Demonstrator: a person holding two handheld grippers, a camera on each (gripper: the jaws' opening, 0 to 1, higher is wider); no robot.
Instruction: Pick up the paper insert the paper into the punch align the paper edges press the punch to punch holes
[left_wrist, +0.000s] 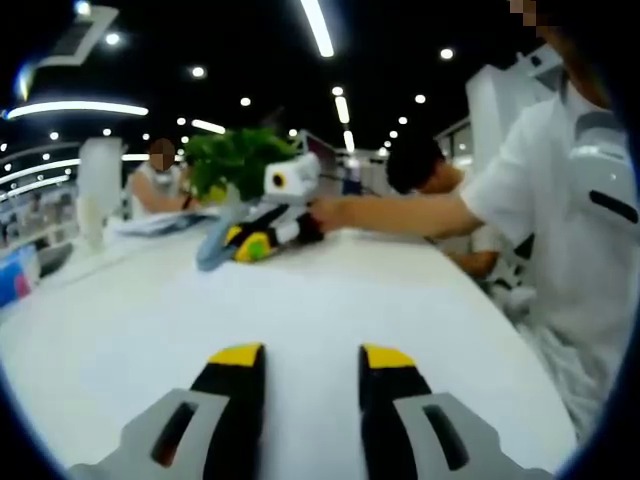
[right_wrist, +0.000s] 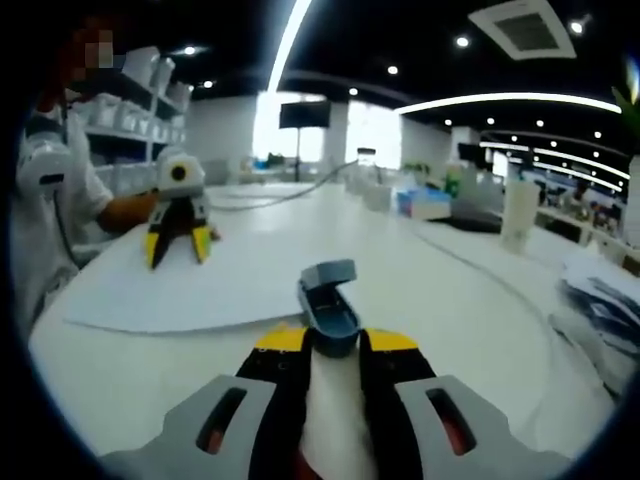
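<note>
With the left gripper (left_wrist: 312, 365) standing apart over the paper (right_wrist: 230, 275) and the right gripper (right_wrist: 335, 340) clamped on the punch (right_wrist: 329, 300) at the paper's near edge, a skewed insertion could crumple the sheet.

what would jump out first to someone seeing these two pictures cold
In the right gripper view, a blue-grey hole punch sits just past the right gripper, by a big white paper sheet on the table. The left gripper stands open on that sheet, held by a person in white. In the left gripper view, a green plant rises behind the right gripper.
</note>
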